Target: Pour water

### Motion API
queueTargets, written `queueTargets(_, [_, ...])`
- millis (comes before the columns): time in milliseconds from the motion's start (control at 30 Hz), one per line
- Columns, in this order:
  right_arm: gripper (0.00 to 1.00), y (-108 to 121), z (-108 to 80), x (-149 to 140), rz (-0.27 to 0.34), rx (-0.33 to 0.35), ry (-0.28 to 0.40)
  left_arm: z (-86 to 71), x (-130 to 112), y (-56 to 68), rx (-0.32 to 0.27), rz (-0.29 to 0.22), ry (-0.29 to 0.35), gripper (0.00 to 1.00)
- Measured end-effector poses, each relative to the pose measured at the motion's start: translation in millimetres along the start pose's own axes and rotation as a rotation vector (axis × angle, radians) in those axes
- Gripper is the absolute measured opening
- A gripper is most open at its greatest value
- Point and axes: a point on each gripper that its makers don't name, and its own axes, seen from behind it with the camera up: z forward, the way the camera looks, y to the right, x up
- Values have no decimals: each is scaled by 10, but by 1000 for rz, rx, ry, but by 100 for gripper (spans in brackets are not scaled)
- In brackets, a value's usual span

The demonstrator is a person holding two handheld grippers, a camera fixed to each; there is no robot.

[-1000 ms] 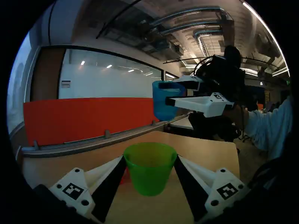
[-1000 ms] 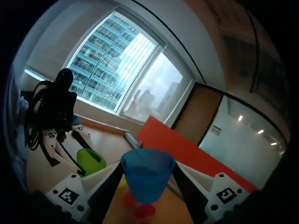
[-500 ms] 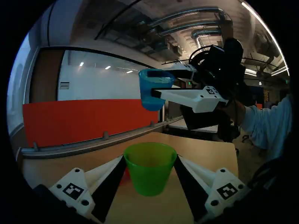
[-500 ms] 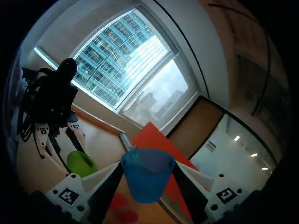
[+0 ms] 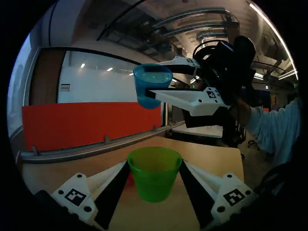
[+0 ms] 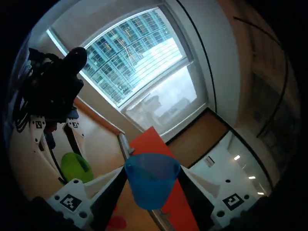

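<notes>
A green cup (image 5: 154, 177) sits upright between the fingers of my left gripper (image 5: 154, 181), which is shut on it just above the wooden table (image 5: 215, 158). High above it and slightly to the left hangs a blue cup (image 5: 151, 89), tilted, held by my right gripper (image 5: 152, 86). In the right gripper view that blue cup (image 6: 151, 184) is clamped between both fingers of my right gripper (image 6: 152, 188). The green cup (image 6: 75, 167) and the left gripper (image 6: 63, 154) appear lower left there.
An orange partition (image 5: 88, 123) with a metal rail (image 5: 96, 146) runs behind the table. A person's sleeve (image 5: 273, 131) is at the right. A large window (image 6: 146, 81) faces the right gripper. Red spots (image 6: 115, 222) lie on the table.
My right gripper has lifted the blue cup higher and carried it left, toward a spot over the green cup, tilting as it goes. The left gripper and green cup have stayed still.
</notes>
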Motion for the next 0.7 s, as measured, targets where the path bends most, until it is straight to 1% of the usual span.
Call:
queueTargets(200, [92,-6,37,-13,-45,6,-7,16,16,9,-5,0,2,88])
queueTargets(500, [91,14,49,-5,-94,3,-8,13,56,41,-11,7,1,88])
queueTargets(700, [92,16,58,-18,-118,4,-11,39,65,47,-13,5,3,88])
